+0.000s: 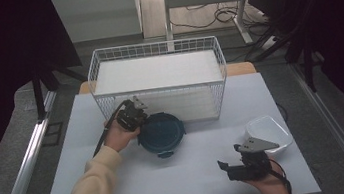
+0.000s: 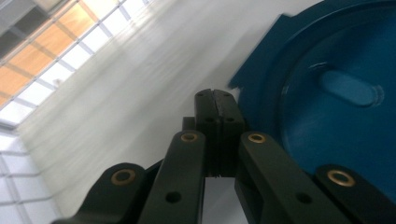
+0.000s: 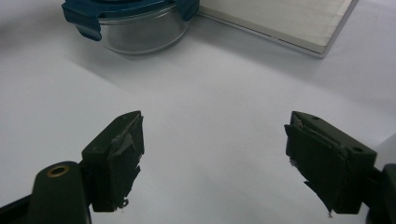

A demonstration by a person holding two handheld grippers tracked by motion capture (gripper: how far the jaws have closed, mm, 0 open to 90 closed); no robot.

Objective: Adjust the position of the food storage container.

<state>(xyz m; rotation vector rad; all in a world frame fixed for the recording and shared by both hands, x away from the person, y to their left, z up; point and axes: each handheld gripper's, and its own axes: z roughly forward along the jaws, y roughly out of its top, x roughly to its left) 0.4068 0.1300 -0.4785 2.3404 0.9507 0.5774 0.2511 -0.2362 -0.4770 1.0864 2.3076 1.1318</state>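
A round clear container with a dark blue clip-on lid (image 1: 161, 132) stands mid-table, just in front of the wire basket. My left gripper (image 1: 136, 118) is at the lid's left rim, held by a hand in a cream sleeve. In the left gripper view its jaws (image 2: 215, 95) are pressed together with nothing between them, their tips just beside the edge of the blue lid (image 2: 336, 93). My right gripper (image 1: 226, 169) rests near the table's front right, open and pointing left. In the right gripper view its jaws (image 3: 215, 135) stand wide apart over bare table, with the container (image 3: 135, 28) farther off.
A white wire basket (image 1: 159, 94) with a white panel inside stands at the back of the white table (image 1: 196, 184). A clear square tub (image 1: 269, 133) sits at the right, close behind my right gripper. The table's front edge runs near both hands.
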